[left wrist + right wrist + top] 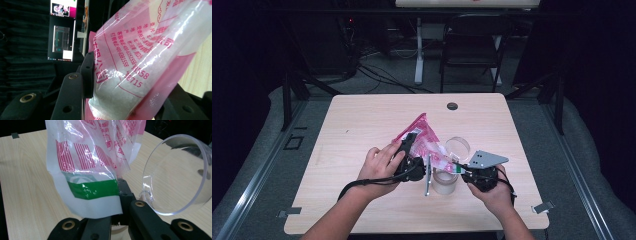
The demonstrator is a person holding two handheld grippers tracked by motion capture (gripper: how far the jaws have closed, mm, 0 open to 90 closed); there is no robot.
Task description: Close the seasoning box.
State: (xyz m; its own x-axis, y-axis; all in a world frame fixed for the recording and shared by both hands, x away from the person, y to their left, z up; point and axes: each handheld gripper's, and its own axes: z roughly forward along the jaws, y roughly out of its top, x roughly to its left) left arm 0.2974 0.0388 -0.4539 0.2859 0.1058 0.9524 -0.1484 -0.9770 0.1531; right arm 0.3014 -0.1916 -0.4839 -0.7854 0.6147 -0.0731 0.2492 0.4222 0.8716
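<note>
Two grippers share one pink bag [424, 137] of white granules above the table [362, 125] — the left gripper [412, 150] clasps its filled body, the right gripper [460, 170] pinches a flat corner shut — seemingly tilting it to pour into the clear cup [444, 181], beside an empty clear cylinder [458, 146].

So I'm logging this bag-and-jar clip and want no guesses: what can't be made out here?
- Bag contents: left gripper view, white mass behind glare, kind unclear.
- Bag's mouth, open or sealed: high view too small; cut off by frame edges in both gripper views.
- Jar: high view, partly behind bag, contents unreadable.
- Clear lid: right gripper view, right edge cut off.
- Print on bag: blurred, partly creased.
</note>
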